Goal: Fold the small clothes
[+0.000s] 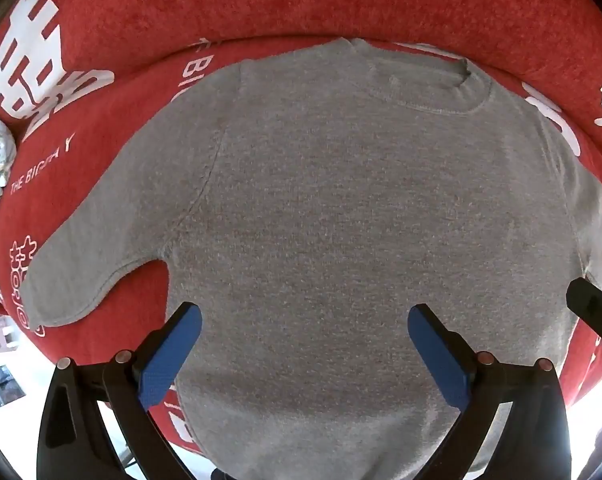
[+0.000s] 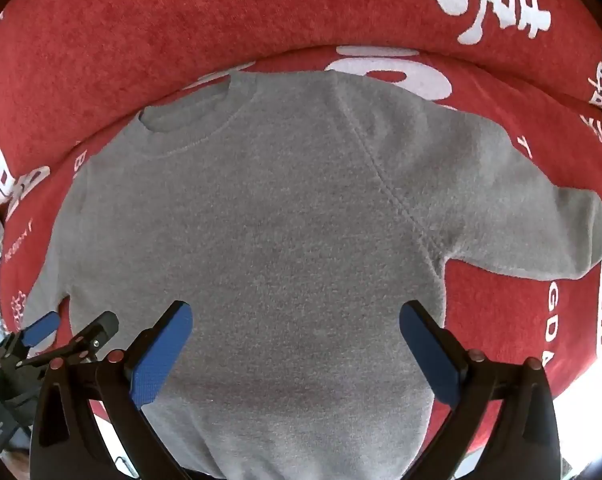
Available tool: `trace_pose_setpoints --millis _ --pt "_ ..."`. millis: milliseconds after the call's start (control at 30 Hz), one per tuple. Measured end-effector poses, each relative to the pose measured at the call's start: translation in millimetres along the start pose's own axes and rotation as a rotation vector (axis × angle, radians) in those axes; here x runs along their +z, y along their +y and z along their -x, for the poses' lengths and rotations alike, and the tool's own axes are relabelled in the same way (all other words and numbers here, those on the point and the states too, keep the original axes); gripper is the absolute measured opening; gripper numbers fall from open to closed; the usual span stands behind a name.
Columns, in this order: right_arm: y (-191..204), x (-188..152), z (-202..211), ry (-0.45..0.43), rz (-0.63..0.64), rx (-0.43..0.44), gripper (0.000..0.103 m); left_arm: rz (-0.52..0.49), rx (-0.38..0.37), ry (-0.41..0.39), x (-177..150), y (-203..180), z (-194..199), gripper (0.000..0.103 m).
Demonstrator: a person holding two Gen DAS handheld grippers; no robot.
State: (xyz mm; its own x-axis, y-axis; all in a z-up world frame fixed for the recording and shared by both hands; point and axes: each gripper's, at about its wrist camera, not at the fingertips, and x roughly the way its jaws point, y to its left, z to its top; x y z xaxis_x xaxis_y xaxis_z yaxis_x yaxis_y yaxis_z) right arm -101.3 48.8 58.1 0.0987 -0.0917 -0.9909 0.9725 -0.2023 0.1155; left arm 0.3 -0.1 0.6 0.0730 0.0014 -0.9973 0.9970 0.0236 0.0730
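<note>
Both tongs, left [image 1: 305,316] and right [image 2: 296,314], were spread above the flat shirt [image 1: 341,220]; a one-layer pinch could crease it.

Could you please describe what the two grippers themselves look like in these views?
Both the left gripper and the right gripper match: black angular frames, two fingers faced with textured blue pads, and round metal pivot pins. No cables or sleeves show.

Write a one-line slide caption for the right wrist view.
Open right gripper poised over a gray sweatshirt spread flat on a red printed cloth, left gripper at the edge.
</note>
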Motion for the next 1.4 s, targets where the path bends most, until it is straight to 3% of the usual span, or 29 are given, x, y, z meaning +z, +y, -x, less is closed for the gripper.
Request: trace_pose_setpoints --millis 700,1167,1400 --pt "0 -1 -5 -0.012 0.002 0.006 0.103 -0.010 0.013 0.009 -2 3 -7 0.103" --pt "1 -4 -6 -0.033 0.006 0.085 0.103 -0.012 -0.015 0.033 -12 9 -11 0.103" --pt "3 -6 -7 -0.035 0.001 0.075 0.103 -0.015 -0.058 0.074 -12 12 -11 0.103"
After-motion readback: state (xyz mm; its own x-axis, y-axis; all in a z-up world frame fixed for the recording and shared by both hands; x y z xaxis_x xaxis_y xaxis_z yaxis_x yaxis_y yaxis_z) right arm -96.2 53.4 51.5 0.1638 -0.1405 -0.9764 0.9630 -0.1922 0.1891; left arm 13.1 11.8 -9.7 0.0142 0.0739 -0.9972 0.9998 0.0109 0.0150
